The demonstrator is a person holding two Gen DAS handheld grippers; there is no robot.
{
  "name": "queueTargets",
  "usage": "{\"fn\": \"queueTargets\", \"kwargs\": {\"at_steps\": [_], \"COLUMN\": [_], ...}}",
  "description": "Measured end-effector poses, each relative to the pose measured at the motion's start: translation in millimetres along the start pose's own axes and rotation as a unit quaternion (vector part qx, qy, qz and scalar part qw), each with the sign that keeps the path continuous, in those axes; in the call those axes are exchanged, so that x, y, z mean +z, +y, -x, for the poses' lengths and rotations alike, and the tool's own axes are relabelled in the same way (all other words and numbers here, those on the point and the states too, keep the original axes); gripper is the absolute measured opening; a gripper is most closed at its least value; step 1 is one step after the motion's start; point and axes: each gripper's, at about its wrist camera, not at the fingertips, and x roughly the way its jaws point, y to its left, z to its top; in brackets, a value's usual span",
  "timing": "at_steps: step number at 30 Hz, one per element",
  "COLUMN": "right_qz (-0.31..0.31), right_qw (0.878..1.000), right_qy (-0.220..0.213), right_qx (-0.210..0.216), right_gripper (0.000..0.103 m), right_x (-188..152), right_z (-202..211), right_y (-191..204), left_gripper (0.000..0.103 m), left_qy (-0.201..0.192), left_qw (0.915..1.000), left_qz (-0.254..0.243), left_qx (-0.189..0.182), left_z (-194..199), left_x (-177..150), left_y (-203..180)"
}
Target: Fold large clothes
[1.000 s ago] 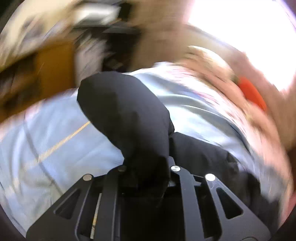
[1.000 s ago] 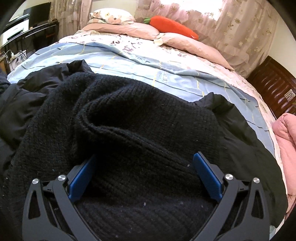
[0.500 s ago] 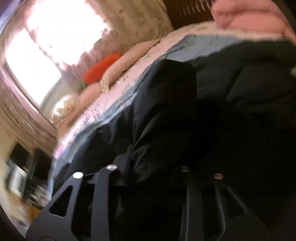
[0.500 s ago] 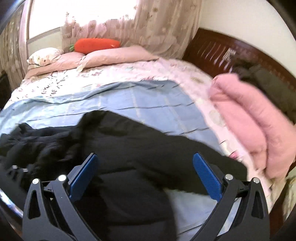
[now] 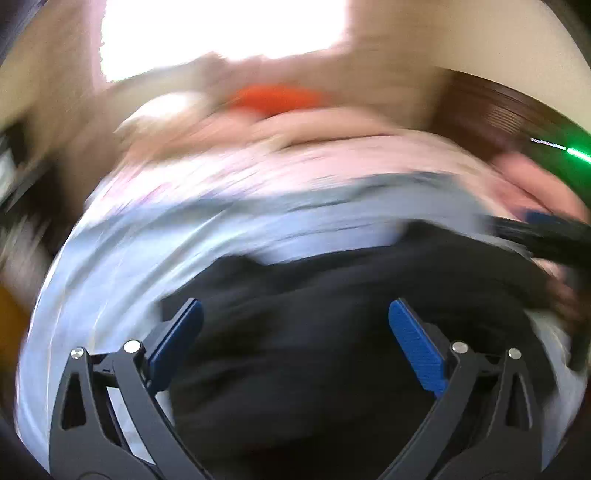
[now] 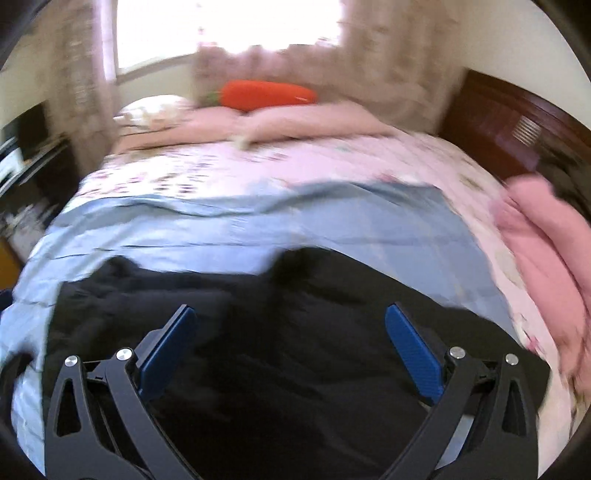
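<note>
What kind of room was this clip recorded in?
A bedroom, most likely: a made bed with pink pillows at its far side, a dark wooden headboard, and a curtained window. Black clothes lie on the bed.

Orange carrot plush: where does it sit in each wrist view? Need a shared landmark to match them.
Left wrist: orange carrot plush, upper centre, heavily blurred, above the pink pillows.
Right wrist: orange carrot plush, upper centre, lying on the pink pillows under the window.
Shared landmark: black garment on the blue sheet.
</note>
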Motion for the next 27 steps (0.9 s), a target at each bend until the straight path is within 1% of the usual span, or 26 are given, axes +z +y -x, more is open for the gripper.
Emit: {"fn": "queueTargets", "kwargs": {"at_steps": [1,2,3,4,5,6,7,8,9,10,12,14,16,17,18,19,20,23,27], "right_qz": [0.006,0.007,0.003,-0.006,-0.013,-0.019,-0.021,-0.019,-0.012,-0.006,-0.009,-0.006,0.022,0.046,0.103,0.150,0.171,0.163,0.166], "right_qw": [1.000,1.000,1.000,0.999,0.999,0.997,0.996,0.995,0.993,0.991,0.990,0.991,0.993,0.994,0.992,0.987,0.984,0.985,0.985], "right_qy": [0.001,0.004,0.012,0.020,0.024,0.029,0.030,0.031,0.037,0.048,0.062,0.066,0.074,0.072,0.060,0.047,0.041,0.051,0.040], "right_qx": [0.012,0.018,0.024,0.034,0.043,0.063,0.082,0.095,0.116,0.125,0.129,0.114,0.088,0.072,0.043,0.020,0.009,0.011,0.008], "right_gripper": [0.102,0.102,0.102,0.102,0.102,0.102,0.102,0.102,0.102,0.102,0.102,0.102,0.102,0.102,0.102,0.102,0.102,0.102,0.102], "right_x": [2,3,2,0,-1,-5,-8,-11,-18,-22,-30,-36,-47,-53,-64,-73,-77,-78,-83], "right_z": [-5,-9,-16,-21,-23,-27,-31,-34,-44,-53,-73,-87,-106,-109,-113,-114,-113,-110,-103], "right_y": [12,24,39,52,61,78,92,104,125,138,159,165,161,159,159,161,159,142,117], "left_gripper": [0.099,0.090,0.084,0.079,0.087,0.093,0.097,0.098,0.098,0.098,0.099,0.101,0.101,0.101,0.101,0.101,0.101,0.101,0.101], "left_qy": [0.011,0.022,0.033,0.054,0.086,0.083,0.070,0.055,0.052,0.052,0.051,0.051,0.050,0.049,0.048,0.047,0.046,0.041,0.041], "left_qw": [0.9987,0.9943,0.9910,0.9872,0.9831,0.9819,0.9818,0.9824,0.9828,0.9826,0.9817,0.9806,0.9791,0.9782,0.9782,0.9789,0.9806,0.9832,0.9856], "left_qz": [0.050,0.104,0.129,0.146,0.157,0.166,0.171,0.172,0.170,0.170,0.177,0.185,0.195,0.200,0.201,0.197,0.188,0.171,0.157], "left_qx": [0.005,0.009,0.017,0.035,0.039,0.038,0.043,0.049,0.052,0.053,0.046,0.039,0.029,0.025,0.024,0.026,0.031,0.049,0.048], "left_z": [-20,-44,-64,-89,-113,-126,-129,-128,-127,-126,-120,-126,-133,-131,-131,-131,-131,-132,-134], "left_x": [1,-10,-17,-23,-44,-61,-65,-72,-73,-76,-82,-77,-76,-77,-75,-74,-74,-74,-74], "left_y": [30,59,75,89,101,105,107,106,104,105,106,112,116,117,116,114,109,99,91]}}
